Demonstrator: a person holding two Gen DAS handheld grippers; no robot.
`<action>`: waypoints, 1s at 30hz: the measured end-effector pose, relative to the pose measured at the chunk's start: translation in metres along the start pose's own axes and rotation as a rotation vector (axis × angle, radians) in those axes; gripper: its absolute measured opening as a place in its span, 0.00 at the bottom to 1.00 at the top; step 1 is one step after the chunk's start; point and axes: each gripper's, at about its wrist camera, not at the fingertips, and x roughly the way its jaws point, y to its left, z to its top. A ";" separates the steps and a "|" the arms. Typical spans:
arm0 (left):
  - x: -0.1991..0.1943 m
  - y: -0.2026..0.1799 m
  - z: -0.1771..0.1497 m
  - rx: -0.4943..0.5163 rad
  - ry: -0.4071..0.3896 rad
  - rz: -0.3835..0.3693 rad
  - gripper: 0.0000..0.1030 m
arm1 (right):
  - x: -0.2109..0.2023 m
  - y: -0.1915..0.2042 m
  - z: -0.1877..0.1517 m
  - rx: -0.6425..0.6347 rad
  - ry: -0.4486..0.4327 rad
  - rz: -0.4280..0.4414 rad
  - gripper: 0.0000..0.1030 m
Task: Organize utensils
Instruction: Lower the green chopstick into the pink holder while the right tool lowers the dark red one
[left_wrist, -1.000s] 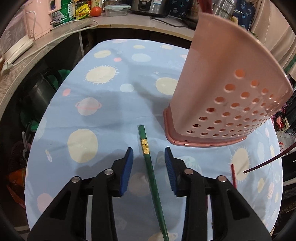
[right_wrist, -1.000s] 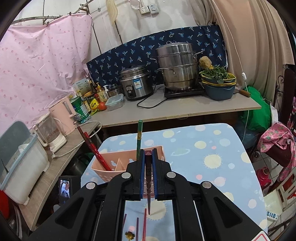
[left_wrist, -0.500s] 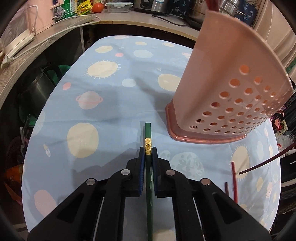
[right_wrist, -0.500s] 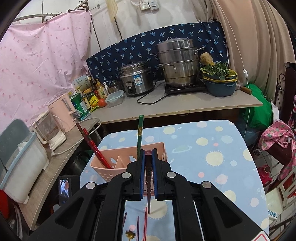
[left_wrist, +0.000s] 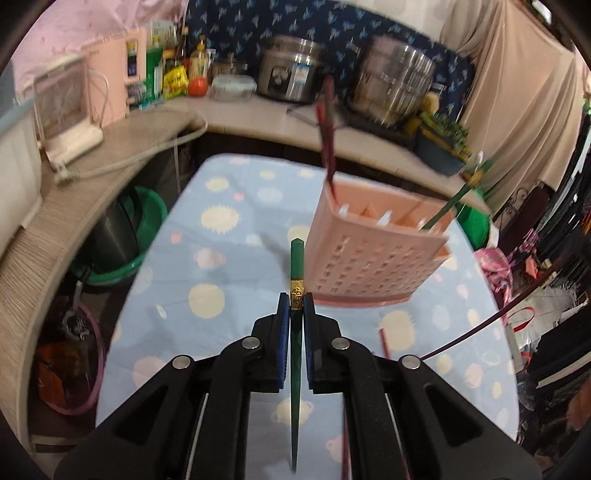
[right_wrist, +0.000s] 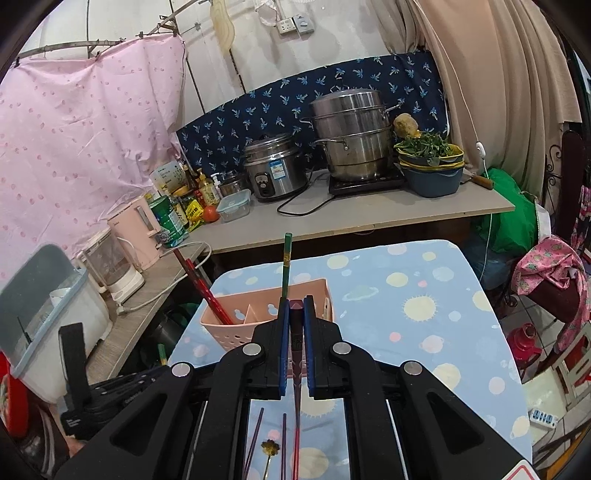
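Green and gold-banded, a chopstick (left_wrist: 296, 325) sits clamped between the blue pads of the left tongs (left_wrist: 295, 308), lifted clear of the tabletop (left_wrist: 229, 266); its blunt end pokes out ahead of the pads and its thin end runs back under the black arms, where the tip is cut off by the picture's lower edge. The left view is smeared by blur, so labels on the back counter cannot be read. Just ahead and to the right stands the pink perforated caddy (left_wrist: 373, 258), holding a dark red pair of chopsticks (left_wrist: 328, 136) in its left end and another green chopstick (left_wrist: 460, 194) in its right.

From the right wrist, the right tongs (right_wrist: 296, 310) are closed on a dark red chopstick (right_wrist: 296, 413), whose gripped part is mostly hidden between the pads; only its end face and the thin shaft trailing below show. The caddy (right_wrist: 229, 328) is partly blocked by these tongs, so its right compartments cannot be made out. On the sun-and-planet cloth below lie more sticks (right_wrist: 255, 435) and a small gold flower-headed utensil (right_wrist: 269, 448), all cropped by the arms and the frame. At lower left the other black tool is only partly visible.
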 end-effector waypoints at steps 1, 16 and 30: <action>-0.012 -0.002 0.005 0.002 -0.025 -0.010 0.07 | -0.004 0.001 0.003 -0.001 -0.010 0.007 0.07; -0.116 -0.065 0.109 0.094 -0.362 -0.054 0.07 | -0.014 0.029 0.082 -0.010 -0.151 0.122 0.07; -0.071 -0.062 0.148 0.050 -0.392 -0.019 0.07 | 0.049 0.034 0.095 -0.005 -0.116 0.114 0.07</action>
